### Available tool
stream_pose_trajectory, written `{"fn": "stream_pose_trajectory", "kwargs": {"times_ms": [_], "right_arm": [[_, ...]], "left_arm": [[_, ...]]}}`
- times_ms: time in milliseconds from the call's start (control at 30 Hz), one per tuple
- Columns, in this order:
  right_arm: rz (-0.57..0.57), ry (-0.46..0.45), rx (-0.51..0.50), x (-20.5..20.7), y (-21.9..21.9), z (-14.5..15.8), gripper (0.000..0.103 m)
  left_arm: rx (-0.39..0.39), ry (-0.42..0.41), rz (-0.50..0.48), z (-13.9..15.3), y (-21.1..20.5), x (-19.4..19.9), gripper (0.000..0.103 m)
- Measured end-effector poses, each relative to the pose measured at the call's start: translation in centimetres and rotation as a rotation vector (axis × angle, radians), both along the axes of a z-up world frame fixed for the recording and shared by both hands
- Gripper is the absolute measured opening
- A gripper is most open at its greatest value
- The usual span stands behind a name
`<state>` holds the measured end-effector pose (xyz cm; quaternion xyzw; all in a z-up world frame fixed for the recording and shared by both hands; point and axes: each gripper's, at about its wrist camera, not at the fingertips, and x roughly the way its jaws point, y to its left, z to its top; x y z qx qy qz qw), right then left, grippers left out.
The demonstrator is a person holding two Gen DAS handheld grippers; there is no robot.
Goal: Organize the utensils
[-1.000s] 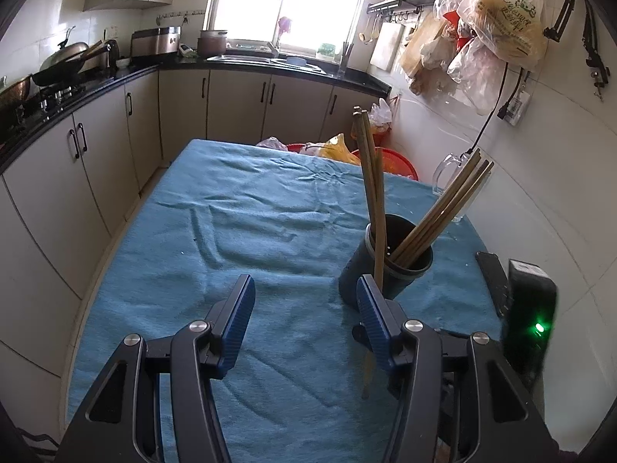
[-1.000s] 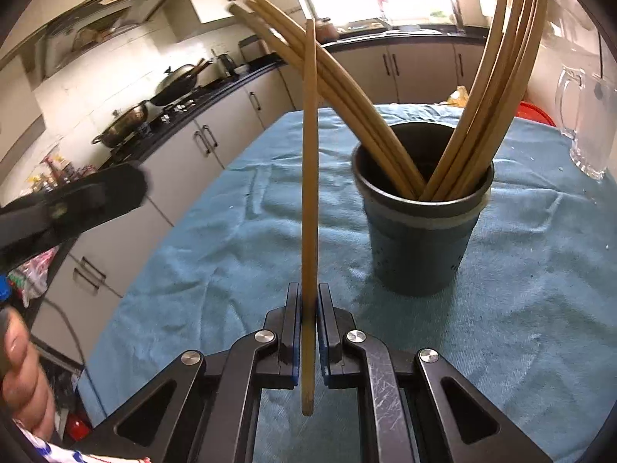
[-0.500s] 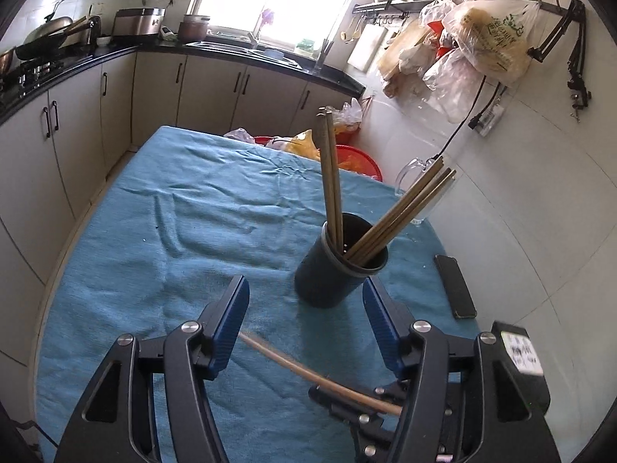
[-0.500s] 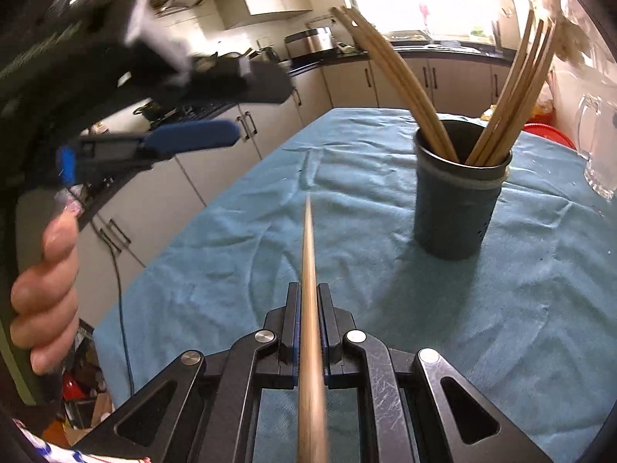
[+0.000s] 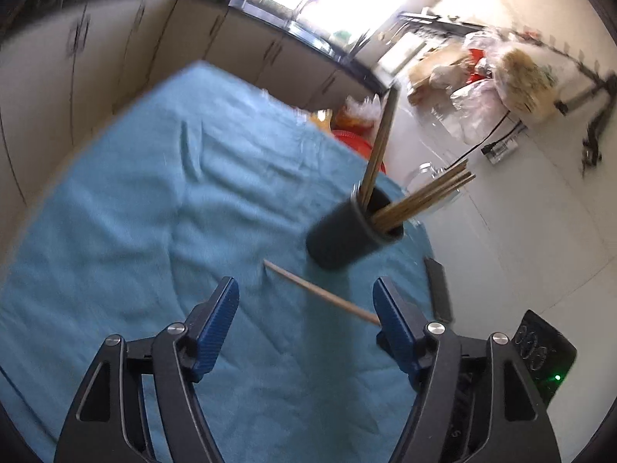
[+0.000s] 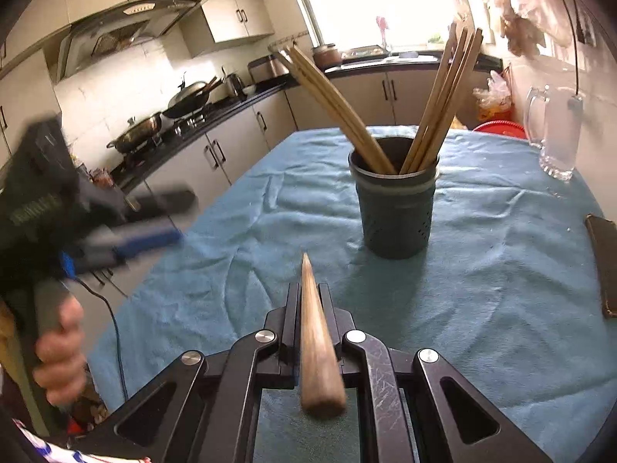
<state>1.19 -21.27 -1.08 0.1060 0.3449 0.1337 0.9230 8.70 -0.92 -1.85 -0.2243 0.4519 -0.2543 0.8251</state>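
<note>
Right tongs [image 6: 308, 308]: clenched on a single wooden chopstick [image 6: 314, 332], which lies lengthwise between the two dark pads and points forward, its narrow tip toward the holder and its thick end close to the lens. Seen from the left wrist, the same chopstick [image 5: 320, 293] slants across the space ahead of the left tongs [image 5: 304, 308], its near end passing behind the right-hand blue pad [image 5: 393, 324].

Left tongs: jaws opening, the blue pads standing well apart with nothing pressed between them; the chopstick crosses in front without touching the left-hand pad. In the right wrist view the left tongs [image 6: 154, 216] appear blurred at the left edge, held by a hand [image 6: 58, 359].

Holder [image 6: 395, 200]: a dark round cup standing upright on the blue cloth [image 6: 482, 289] that covers the bench. It carries two bundles of chopsticks, one [image 6: 331, 100] leaning left and one [image 6: 447, 92] leaning right. The left wrist view shows the holder [image 5: 347, 231] ahead and to the right of the open pads.

Other items: a dark phone [image 6: 605, 262] lies flat on the cloth near the right edge; a clear glass jug [image 6: 555, 131] stands beyond it by the wall. Kitchen cabinets [image 6: 227, 142] and a stove with pans [image 6: 162, 123] line the background.
</note>
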Motion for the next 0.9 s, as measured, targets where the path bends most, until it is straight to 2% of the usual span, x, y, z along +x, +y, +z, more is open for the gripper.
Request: {"fn": "stream_pose_trajectory", "kwargs": {"times_ms": [100, 200, 300, 433, 533, 767, 833, 867, 900], "right_arm": [[0.016, -0.023, -0.03, -0.6, 0.8, 0.5, 0.008], [0.03, -0.035, -0.062, -1.3, 1.6, 0.5, 0.008], [0.038, -0.033, -0.098, -2.1, 2.1, 0.1, 0.008], [0.044, -0.017, -0.12, -2.8, 2.3, -0.8, 0.008], [0.056, -0.008, -0.121, -3.1, 2.4, -1.4, 0.008], [0.082, 0.019, -0.115, -4.1, 3.0, -2.2, 0.008], [0.09, 0.027, -0.115, -4.2, 3.2, -2.5, 0.008], [0.093, 0.031, -0.116, -4.2, 3.2, -2.7, 0.008], [0.094, 0.035, -0.117, -4.2, 3.3, -2.9, 0.008]], "left_arm": [[-0.068, 0.075, -0.04, -1.9, -0.9, 0.5, 0.077], [-0.117, 0.169, -0.079, -4.0, -2.2, 1.1, 0.077], [-0.163, 0.264, -0.082, -6.0, -2.7, 1.1, 0.077], [-0.206, 0.342, -0.072, -8.0, -2.6, 0.5, 0.077], [-0.227, 0.368, -0.082, -8.8, -3.1, 0.6, 0.077], [-0.243, 0.365, -0.096, -9.3, -3.8, 2.3, 0.077], [-0.257, 0.353, -0.108, -9.1, -4.0, 2.6, 0.069], [-0.257, 0.348, -0.116, -9.0, -4.2, 2.6, 0.052], [-0.245, 0.344, -0.127, -8.9, -4.3, 2.7, 0.03]]}}
